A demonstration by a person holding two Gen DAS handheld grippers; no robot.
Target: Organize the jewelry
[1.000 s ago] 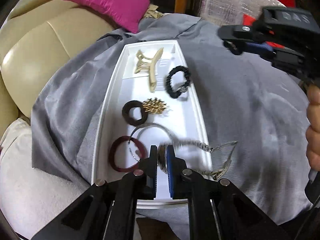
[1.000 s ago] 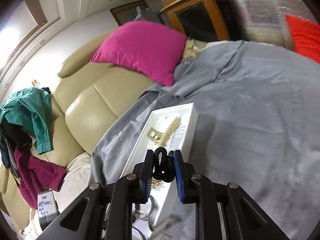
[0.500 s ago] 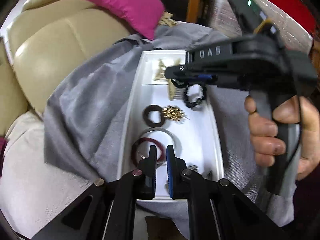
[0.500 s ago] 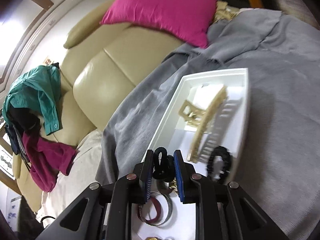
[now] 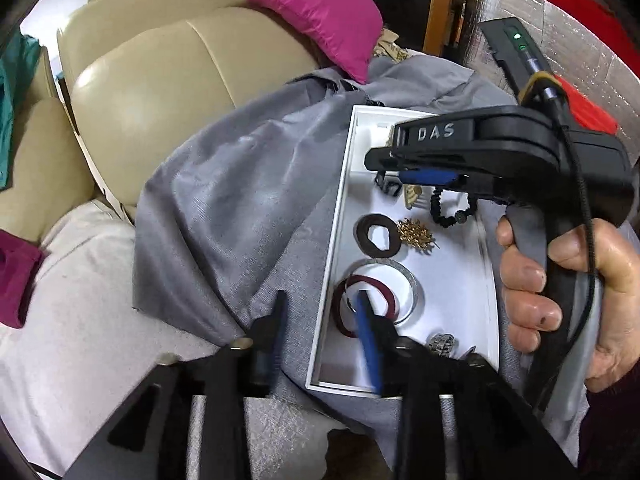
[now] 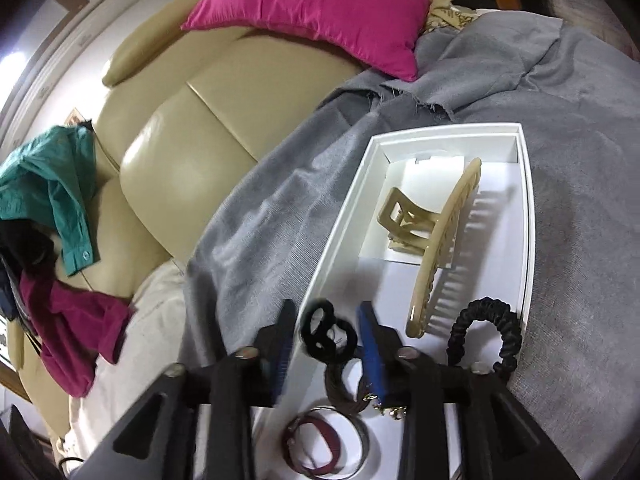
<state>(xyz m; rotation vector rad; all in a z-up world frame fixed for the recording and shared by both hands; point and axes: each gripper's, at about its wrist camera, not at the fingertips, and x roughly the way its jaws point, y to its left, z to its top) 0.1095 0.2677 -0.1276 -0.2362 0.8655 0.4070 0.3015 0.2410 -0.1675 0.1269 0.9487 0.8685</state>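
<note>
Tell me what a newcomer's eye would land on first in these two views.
First, the long white tray on the grey cloth, with a beige toothed hair clip at its far end. Then the small black looped hair tie between the fingers of the open right claw. Behind lies a magenta cushion on the cream sofa.

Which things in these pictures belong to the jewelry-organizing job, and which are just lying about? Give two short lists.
Belong to the job:
white tray
beige claw clip
small black hair tie
black scrunchie
brown hair tie
gold brooch
maroon bangle
silver bangle

Just lying about:
pink cushion
teal shirt
beige sofa
grey cloth
</note>
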